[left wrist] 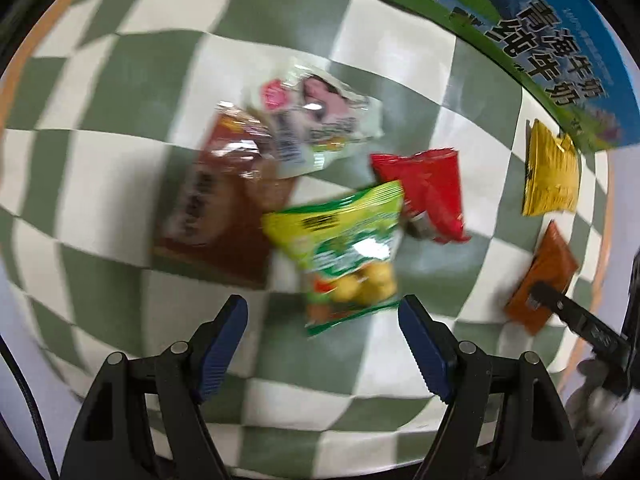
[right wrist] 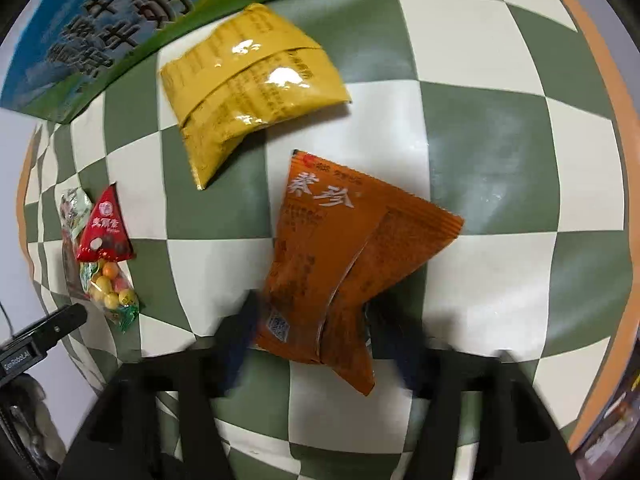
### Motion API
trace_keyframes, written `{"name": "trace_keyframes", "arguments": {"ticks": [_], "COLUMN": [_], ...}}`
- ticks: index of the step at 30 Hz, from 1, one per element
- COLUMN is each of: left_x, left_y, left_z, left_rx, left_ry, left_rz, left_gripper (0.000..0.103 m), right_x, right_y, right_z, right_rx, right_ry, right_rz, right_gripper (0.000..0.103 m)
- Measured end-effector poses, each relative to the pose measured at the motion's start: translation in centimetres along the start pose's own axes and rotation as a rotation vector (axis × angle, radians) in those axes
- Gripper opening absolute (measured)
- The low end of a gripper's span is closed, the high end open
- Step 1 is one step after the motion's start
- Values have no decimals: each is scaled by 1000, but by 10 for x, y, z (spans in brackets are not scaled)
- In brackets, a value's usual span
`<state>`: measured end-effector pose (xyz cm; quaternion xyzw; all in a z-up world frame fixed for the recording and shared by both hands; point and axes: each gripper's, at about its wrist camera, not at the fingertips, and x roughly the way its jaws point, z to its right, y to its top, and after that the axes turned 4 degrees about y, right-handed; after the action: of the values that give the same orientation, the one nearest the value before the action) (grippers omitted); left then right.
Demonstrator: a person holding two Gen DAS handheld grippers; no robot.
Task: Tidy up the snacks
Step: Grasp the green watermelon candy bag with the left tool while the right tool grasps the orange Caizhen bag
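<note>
Left claw (left wrist: 322, 322) stands apart over the green candy bag (left wrist: 348, 252); red packet (left wrist: 424, 194), brown packet (left wrist: 224, 208) and pale packet (left wrist: 320, 120) crowd beyond. Right claw (right wrist: 312, 332) straddles the orange packet (right wrist: 344, 264), contact unclear from blur; yellow packet (right wrist: 256, 84) lies farther. Checked cloth (right wrist: 500, 128) covers the counter; milk carton (right wrist: 100, 32) far left.

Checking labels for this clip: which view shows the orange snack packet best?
The right wrist view: the orange snack packet fills the centre, print readable, its lower end between the right hand-held gripper fingers. The left wrist view shows it only small at the right edge, partly covered.
</note>
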<state>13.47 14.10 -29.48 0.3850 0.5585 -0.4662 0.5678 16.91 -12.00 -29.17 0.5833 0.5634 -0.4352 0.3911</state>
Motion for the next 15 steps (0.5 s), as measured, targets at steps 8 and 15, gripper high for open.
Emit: {"name": "trace_keyframes", "arguments": {"ticks": [8,15], "left_x": [28,33], "left_y": [15,1], "left_z": [17,47], "left_rx": [-39,124], "left_ry": [-25,66], "left_rz": [14,36], "left_gripper": [49,49], "right_x": [-15,28], "right_y": [-5,13], "right_z": [-8,-57], "right_rx": [87,-41], "right_ry": [-55,-126], "right_rz": [98,61], "right_gripper": [84,58]}}
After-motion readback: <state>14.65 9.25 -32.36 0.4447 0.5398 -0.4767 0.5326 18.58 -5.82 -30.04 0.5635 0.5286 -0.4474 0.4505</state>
